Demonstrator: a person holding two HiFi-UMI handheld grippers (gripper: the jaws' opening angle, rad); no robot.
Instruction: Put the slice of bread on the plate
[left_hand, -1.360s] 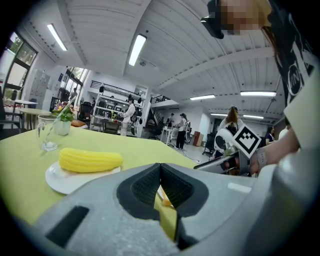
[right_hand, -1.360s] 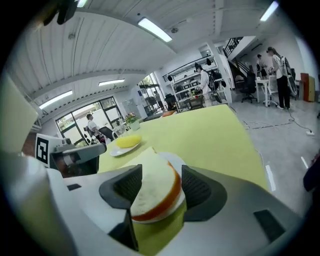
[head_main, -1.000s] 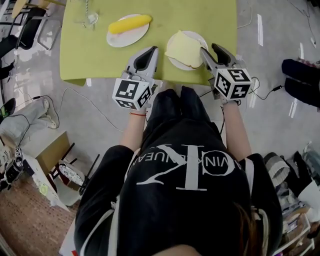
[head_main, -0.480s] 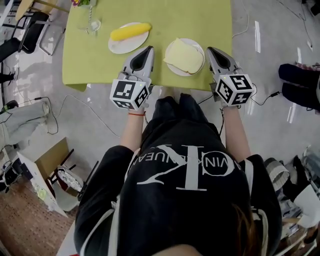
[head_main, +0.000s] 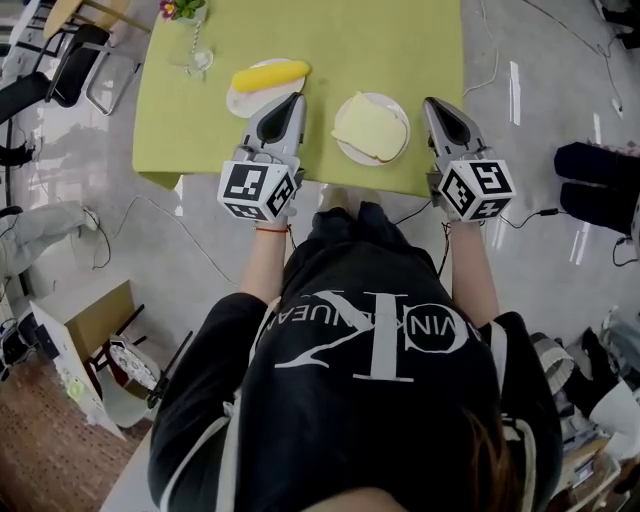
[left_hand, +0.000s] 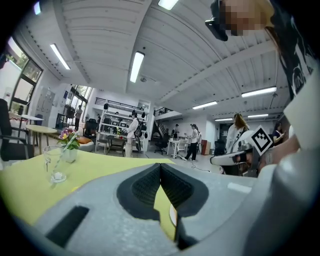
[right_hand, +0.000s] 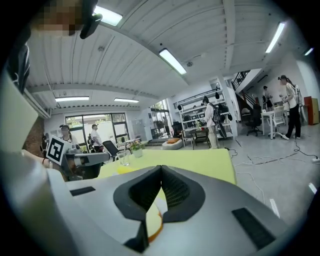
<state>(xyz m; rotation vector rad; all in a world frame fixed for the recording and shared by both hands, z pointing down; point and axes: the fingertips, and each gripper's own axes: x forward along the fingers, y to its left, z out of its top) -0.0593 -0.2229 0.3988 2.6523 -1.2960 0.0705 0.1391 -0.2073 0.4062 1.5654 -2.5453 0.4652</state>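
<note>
A pale slice of bread (head_main: 369, 126) lies flat on a white plate (head_main: 400, 108) near the front edge of the yellow-green table (head_main: 420, 60). My right gripper (head_main: 433, 104) hangs just right of the plate with its jaws shut and nothing between them. It does not touch the bread. In the right gripper view the shut right gripper (right_hand: 161, 168) points across the table, and the bread (right_hand: 154, 216) shows below its pads. My left gripper (head_main: 293, 100) hovers left of the plate, shut and empty. The left gripper view shows the left gripper (left_hand: 160, 165) with its pads meeting.
A second white plate (head_main: 240, 100) with a yellow banana-like item (head_main: 270, 74) sits at the left, just beyond my left gripper. A glass with flowers (head_main: 197, 58) stands at the table's far left. Cables (head_main: 150, 205) run over the floor, and chairs (head_main: 70, 60) stand left of the table.
The right gripper's jaws, open at the bread's right edge a second ago, have shut and drawn away to the right. Both grippers have lifted. The bread stays on its plate.
</note>
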